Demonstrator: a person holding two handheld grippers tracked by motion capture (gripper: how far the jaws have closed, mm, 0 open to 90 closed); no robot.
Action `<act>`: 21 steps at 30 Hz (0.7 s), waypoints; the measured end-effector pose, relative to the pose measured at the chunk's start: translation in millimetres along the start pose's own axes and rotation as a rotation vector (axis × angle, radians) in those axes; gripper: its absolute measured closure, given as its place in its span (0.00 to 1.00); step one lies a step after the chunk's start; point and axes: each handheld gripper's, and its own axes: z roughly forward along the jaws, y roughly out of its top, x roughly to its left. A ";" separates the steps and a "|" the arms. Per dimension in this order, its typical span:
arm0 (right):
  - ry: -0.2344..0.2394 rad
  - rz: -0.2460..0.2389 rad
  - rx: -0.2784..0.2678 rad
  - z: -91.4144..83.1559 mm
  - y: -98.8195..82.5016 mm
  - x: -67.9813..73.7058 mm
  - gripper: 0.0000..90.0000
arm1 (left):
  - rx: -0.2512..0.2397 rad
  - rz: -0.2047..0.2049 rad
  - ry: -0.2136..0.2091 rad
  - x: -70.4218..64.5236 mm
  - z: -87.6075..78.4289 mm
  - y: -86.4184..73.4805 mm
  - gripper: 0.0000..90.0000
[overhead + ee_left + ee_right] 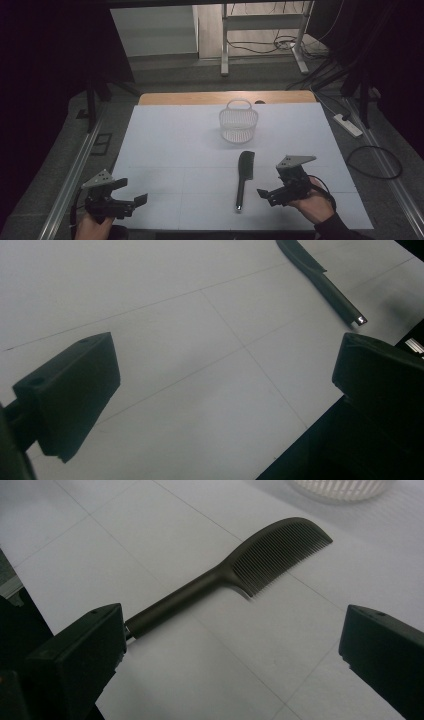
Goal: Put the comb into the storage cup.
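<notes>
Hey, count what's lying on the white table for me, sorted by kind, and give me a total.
Comb: 1, black, lying flat
Basket: 1, white, upright
Total: 2

Black comb point(244, 176), seemingly white basket point(238, 122).

White-covered table point(165, 150), black comb point(244, 176) lying flat near front, white mesh basket point(238, 121) standing toward back

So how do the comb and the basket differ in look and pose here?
The comb is black, long and flat, lying on the white table; the basket is white, round and mesh-walled, standing upright with a handle on top. The comb lies near the right gripper; the basket sits farther back. Both rest untouched.
</notes>
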 end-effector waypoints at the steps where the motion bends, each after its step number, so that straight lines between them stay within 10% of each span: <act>1: -0.001 0.002 0.002 0.9 0.6 0.5 0.00 | 0.000 0.000 0.000 -0.1 0.0 0.0 0.00; 21: 0.011 -0.012 0.063 18.3 13.4 9.2 0.00 | 0.000 -0.002 -0.001 0.3 0.0 0.0 0.00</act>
